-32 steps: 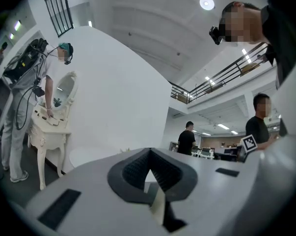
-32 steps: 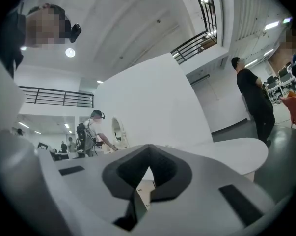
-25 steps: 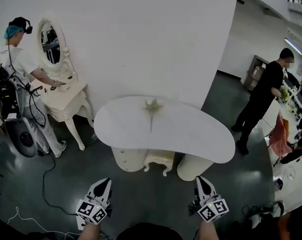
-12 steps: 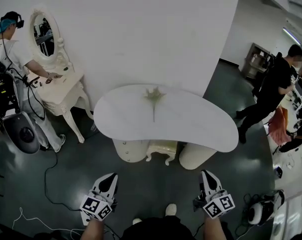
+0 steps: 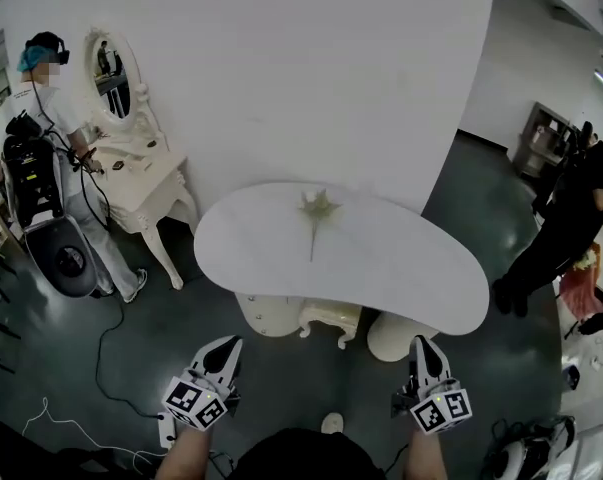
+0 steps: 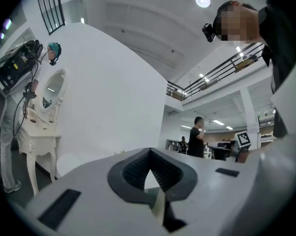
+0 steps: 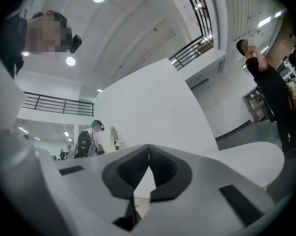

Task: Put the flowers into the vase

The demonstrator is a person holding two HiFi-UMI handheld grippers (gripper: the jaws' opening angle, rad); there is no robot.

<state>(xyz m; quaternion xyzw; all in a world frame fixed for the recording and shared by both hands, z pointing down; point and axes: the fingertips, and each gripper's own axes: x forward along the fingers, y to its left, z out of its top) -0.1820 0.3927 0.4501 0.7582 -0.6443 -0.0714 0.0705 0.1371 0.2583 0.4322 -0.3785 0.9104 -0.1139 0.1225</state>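
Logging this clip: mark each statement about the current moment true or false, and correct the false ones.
1. A single flower lies on the white table. True.
2. A vase stands on the table beside the flower. False: no vase shows on the table in any view.
3. The left gripper holds the flower. False: its jaws are shut on nothing, and it is short of the table.
4. The right gripper has its jaws together with nothing between them. True.
5. A person stands at the mirrored dressing table on the left of the head view. True.
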